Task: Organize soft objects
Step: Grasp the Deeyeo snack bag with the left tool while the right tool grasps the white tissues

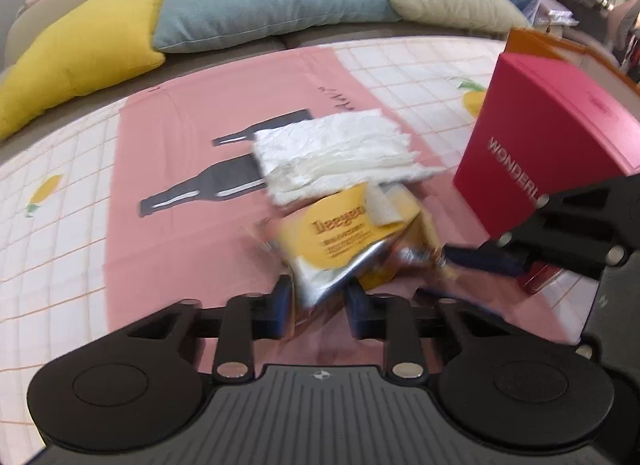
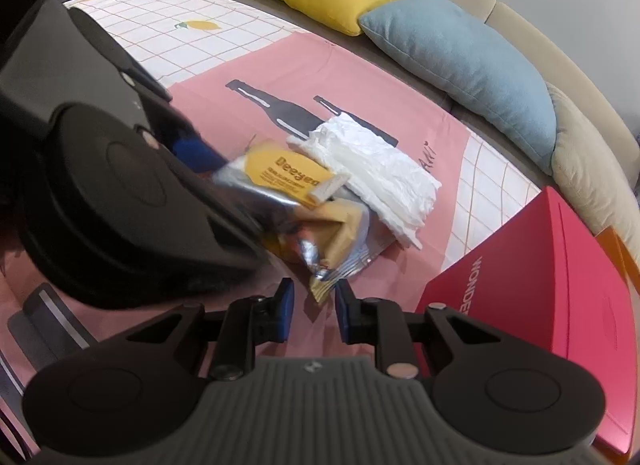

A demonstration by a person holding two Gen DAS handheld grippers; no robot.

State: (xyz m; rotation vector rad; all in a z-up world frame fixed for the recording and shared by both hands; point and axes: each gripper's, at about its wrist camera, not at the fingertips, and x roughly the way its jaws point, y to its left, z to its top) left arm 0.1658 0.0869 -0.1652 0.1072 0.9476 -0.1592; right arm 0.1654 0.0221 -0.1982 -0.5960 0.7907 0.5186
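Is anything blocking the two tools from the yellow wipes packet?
Nothing visible does. The left tool already has the yellow wipes packet between its fingers, and the right tool sits at the packet's crumpled corner.

Yellow-and-silver packet (image 1: 340, 245), white tissues (image 1: 340, 153), red box (image 1: 552, 137), pink-and-white grid cloth (image 1: 180, 137).

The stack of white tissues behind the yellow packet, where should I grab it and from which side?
Take the stack of white tissues at its layered long edge, where the sheets show as a thick bundle, likely best at its end furthest from the yellow wipes packet. Come in low along the pink cloth, one finger under and one on top, so the loose sheets stay pinched together.
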